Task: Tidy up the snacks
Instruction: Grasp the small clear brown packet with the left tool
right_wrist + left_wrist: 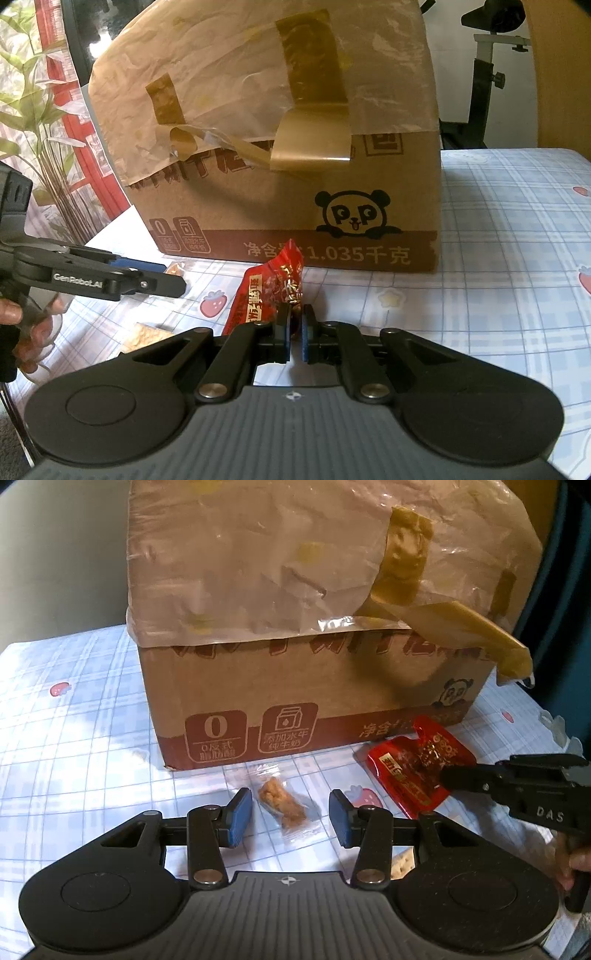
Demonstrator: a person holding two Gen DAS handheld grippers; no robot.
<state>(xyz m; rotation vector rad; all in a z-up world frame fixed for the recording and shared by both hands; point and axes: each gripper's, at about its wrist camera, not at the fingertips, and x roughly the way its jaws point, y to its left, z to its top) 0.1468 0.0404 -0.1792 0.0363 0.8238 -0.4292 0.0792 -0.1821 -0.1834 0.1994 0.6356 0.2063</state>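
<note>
A small clear-wrapped brown snack (281,802) lies on the checked tablecloth, between the open blue pads of my left gripper (291,818). The pads stand apart from it on both sides. My right gripper (294,336) is shut on the edge of a red foil snack packet (267,291), which also shows in the left wrist view (413,766) with the right gripper (448,775) at its right side. A large cardboard box (306,686) with loose tape and plastic film stands just behind both snacks; it also shows in the right wrist view (295,206).
A flat cracker packet (142,336) lies on the cloth at the left, near the hand holding the left gripper (173,284). The tablecloth (509,258) stretches to the right of the box. A plant and a red frame stand beyond the table's left edge.
</note>
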